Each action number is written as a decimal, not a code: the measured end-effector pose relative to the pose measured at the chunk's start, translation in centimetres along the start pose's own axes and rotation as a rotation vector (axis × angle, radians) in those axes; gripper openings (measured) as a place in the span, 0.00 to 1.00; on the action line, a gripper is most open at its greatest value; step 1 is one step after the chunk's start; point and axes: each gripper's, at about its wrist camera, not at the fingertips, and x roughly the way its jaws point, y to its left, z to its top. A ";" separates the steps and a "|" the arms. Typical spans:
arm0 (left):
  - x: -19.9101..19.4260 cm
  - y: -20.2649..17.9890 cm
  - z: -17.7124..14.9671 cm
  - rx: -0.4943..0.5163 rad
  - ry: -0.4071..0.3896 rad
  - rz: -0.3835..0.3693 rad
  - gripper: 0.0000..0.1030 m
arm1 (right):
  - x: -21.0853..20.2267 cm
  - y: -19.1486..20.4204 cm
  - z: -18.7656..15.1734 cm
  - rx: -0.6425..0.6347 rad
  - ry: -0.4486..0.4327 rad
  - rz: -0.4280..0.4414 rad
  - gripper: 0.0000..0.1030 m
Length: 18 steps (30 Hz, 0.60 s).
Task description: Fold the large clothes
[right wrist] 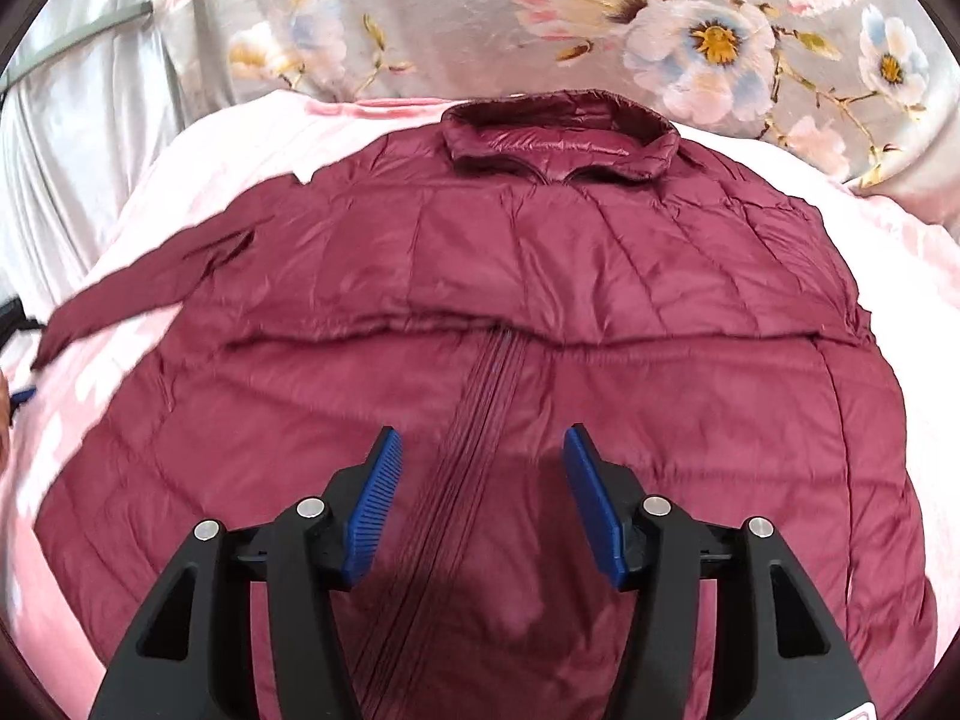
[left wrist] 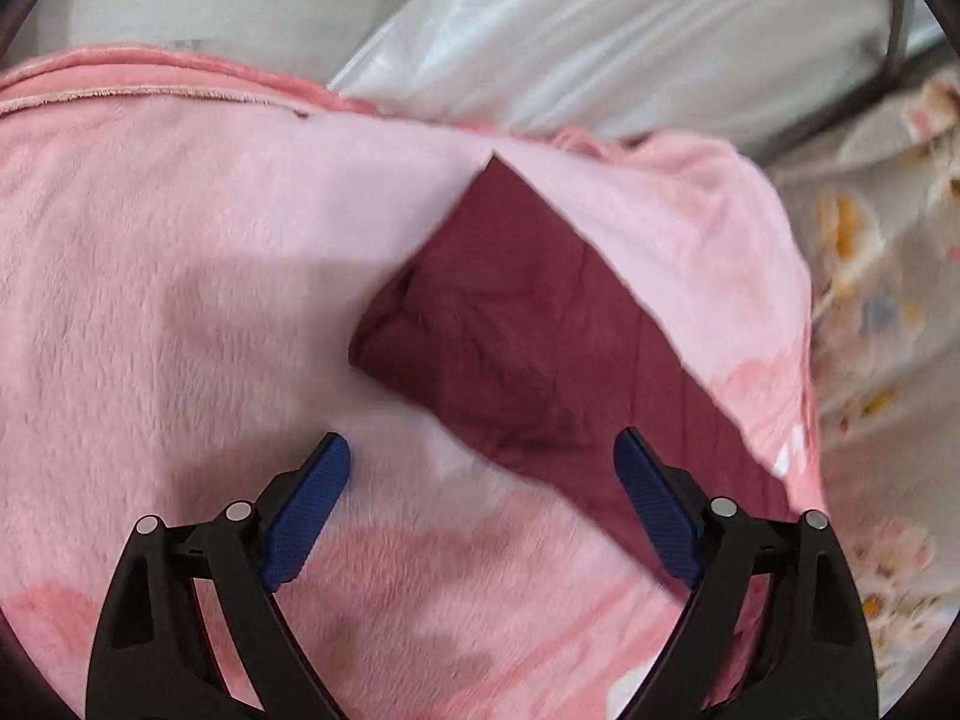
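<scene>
Lying below the right gripper [right wrist: 483, 441]: maroon jacket [right wrist: 600, 300].

Jacket [right wrist: 600, 312] spread on blanket [right wrist: 198, 180], collar [right wrist: 558, 141] at far end, floral bedding [right wrist: 456, 18] behind, sleeve [right wrist: 138, 294] seemingly trailing left.

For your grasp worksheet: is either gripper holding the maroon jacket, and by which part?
Nothing is held. The left gripper and right gripper both stand open above the maroon puffer jacket.

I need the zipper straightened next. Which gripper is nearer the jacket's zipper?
Right. The right gripper hovers open directly over the zipper; the left gripper is off over the pink blanket.
</scene>
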 end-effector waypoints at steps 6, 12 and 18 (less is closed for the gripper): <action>1.9 -4.2 0.1 0.109 0.064 -0.026 0.08 | 0.0 0.4 -1.0 -0.008 -0.010 -0.056 0.61; -3.1 -15.7 -4.5 0.394 -0.025 -0.130 0.08 | 0.1 -0.1 -1.1 0.025 -0.012 -0.049 0.62; -8.2 -28.9 -16.2 0.710 0.039 -0.351 0.08 | -1.1 -2.0 -0.9 0.099 -0.042 -0.031 0.62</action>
